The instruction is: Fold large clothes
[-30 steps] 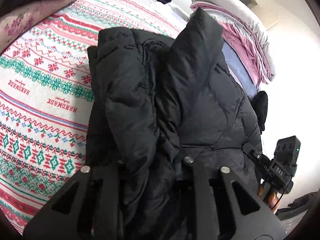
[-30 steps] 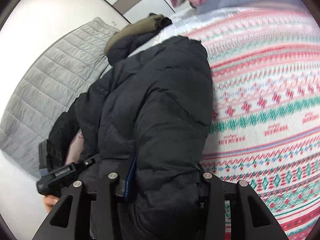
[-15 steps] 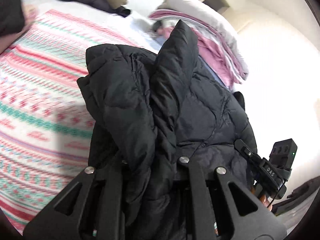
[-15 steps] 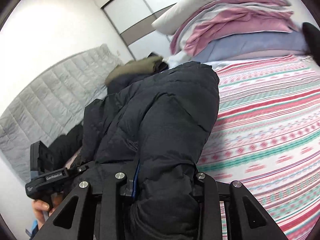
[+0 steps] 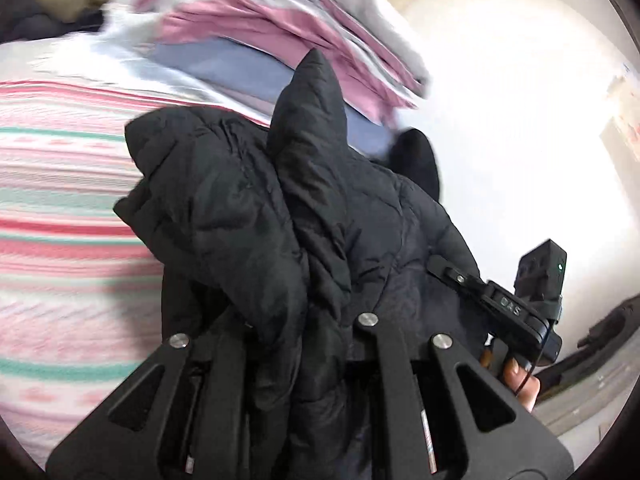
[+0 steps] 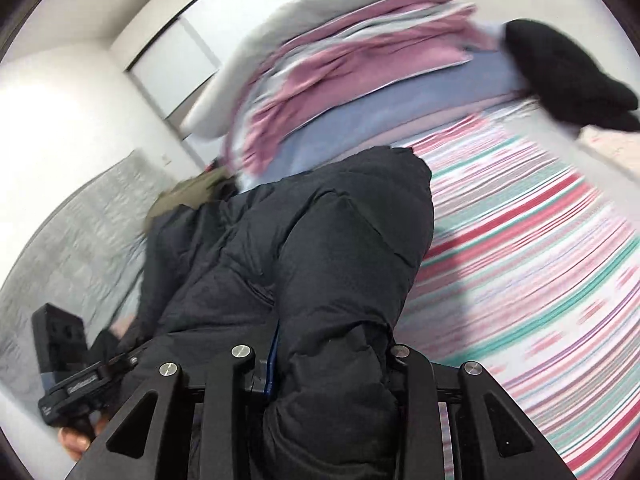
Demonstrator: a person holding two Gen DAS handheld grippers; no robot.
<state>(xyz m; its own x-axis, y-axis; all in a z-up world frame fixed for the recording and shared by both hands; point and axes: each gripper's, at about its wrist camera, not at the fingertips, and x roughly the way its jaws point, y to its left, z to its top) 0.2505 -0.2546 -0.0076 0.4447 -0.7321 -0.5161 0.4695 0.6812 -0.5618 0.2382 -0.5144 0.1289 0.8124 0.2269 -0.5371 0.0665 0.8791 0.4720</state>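
Both grippers' fingers (image 5: 372, 364) clamped.

Left gripper (image 5: 304, 320): matte black angular fingers, triangular cut-outs, silver round screw heads. Right gripper (image 6: 320, 354): same black build, same silver screws; its boxy top module (image 5: 540, 276) carries a green light and thin cable.

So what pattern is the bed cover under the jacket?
Bed cover: pink, red and teal stripes on white; clearest in the right wrist view.
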